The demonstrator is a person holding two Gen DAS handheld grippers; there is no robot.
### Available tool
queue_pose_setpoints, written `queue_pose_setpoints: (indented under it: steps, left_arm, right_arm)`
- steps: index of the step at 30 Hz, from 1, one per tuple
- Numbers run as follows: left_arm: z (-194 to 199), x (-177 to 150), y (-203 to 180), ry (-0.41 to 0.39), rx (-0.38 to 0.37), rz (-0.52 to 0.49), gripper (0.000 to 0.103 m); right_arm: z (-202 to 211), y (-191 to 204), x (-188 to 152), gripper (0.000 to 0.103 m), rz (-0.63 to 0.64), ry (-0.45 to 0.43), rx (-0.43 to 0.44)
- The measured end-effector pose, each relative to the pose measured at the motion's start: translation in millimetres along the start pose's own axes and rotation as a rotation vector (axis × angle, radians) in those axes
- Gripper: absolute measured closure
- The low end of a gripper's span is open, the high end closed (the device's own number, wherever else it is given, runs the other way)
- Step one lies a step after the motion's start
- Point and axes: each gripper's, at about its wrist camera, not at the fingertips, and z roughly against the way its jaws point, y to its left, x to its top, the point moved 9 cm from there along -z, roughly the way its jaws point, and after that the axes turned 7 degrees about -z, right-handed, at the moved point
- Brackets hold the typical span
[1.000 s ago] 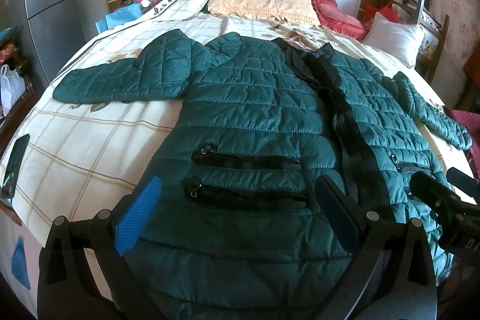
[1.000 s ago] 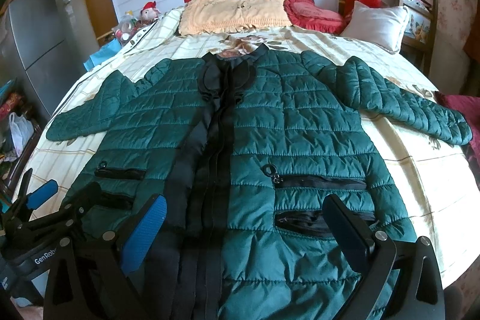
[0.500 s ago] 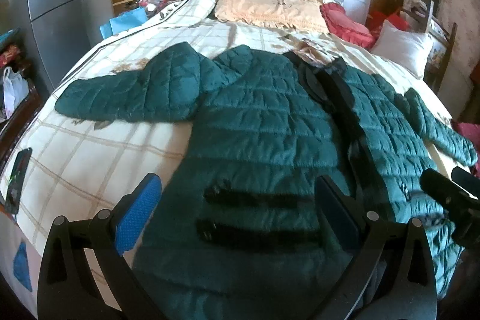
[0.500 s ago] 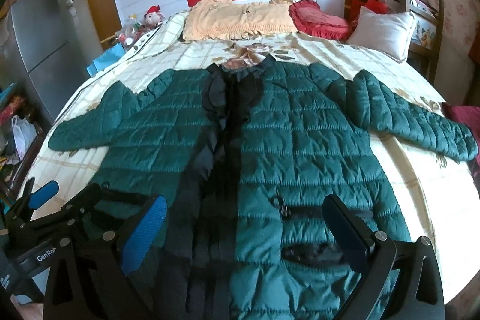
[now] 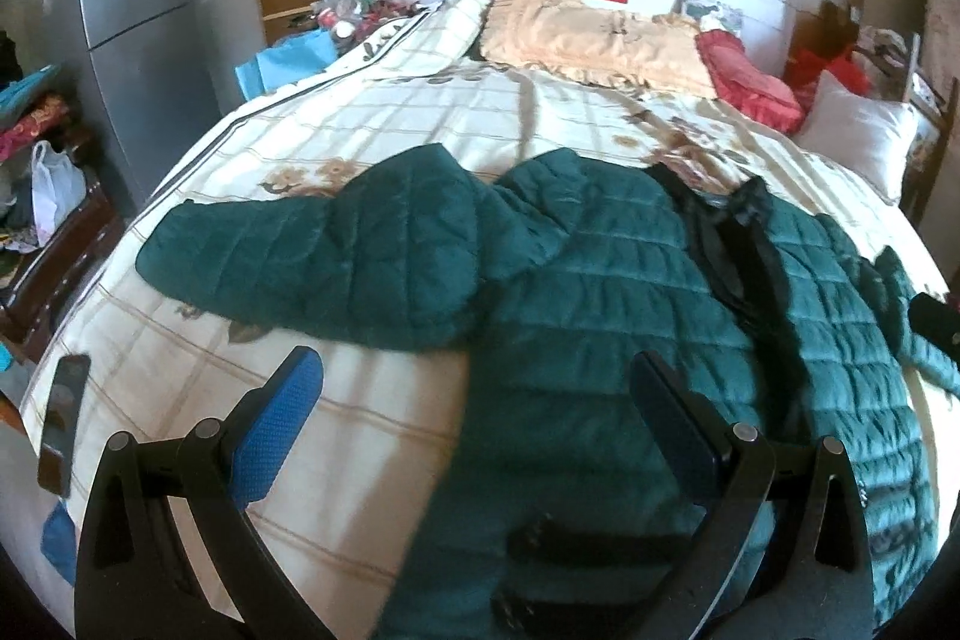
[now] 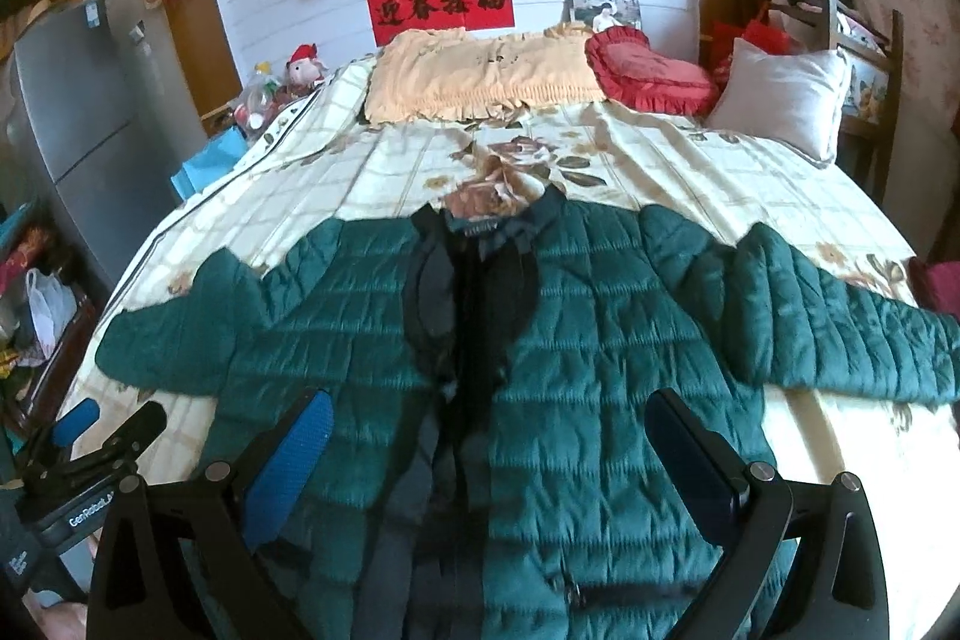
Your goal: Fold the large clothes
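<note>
Right now your left gripper (image 5: 474, 400) and right gripper (image 6: 486, 436) both hover with fingers spread wide, holding nothing, above the jacket (image 6: 576, 340) lying flat ahead. Pinch only the puffy top layer and it may slip, dragging the sleeve (image 5: 312, 262) crooked.

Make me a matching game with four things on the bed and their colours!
Things:
1. jacket
2. heart cushion
3. square pillow
4. frilly blanket

Colours:
A. white
B. pale orange
C. dark green
D. red

Pairs: 1-C, 2-D, 3-A, 4-B
</note>
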Motion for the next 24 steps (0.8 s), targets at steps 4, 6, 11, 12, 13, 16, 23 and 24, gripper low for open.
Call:
queue_pose_setpoints:
  steps: [4,6,11,12,13,16,23,24]
  left_arm:
    - [-17.6,6.9,13.3,0.021,0.018,0.024,0.001]
    - [-26.5,9.6,19.1,0.030,0.021,0.035,0.001]
    - [-48.1,14.8,30.7,0.052,0.046,0.045,0.000]
    - [-51.7,16.0,32.6,0.056,0.050,0.048,0.000]
    - [-55.6,16.8,34.5,0.060,0.053,0.051,0.000]
    - [-66.1,18.4,40.7,0.072,0.056,0.063,0.000]
    - [-81.7,20.7,47.7,0.086,0.067,0.069,0.000]
    - [-83.0,21.2,49.1,0.086,0.068,0.069,0.000]
  right_arm:
    - [-19.9,3.3,16.7,0.000,-0.008,-0.005,0.004]
    - [-33.8,3.7,22.5,0.000,-0.016,0.002,0.005]
    - [-67.9,5.4,24.5,0.000,-0.012,0.045,-0.005]
    - [-74.0,5.9,23.8,0.000,-0.014,0.052,-0.005]
    - [-79.2,6.3,23.1,0.000,-0.018,0.060,-0.004]
    - [-92.0,7.7,20.5,0.000,-0.037,0.081,0.011]
    - [-110.2,9.6,18.3,0.000,-0.053,0.101,0.006]
    - [-111.3,10.2,18.1,0.000,-0.052,0.104,0.006]
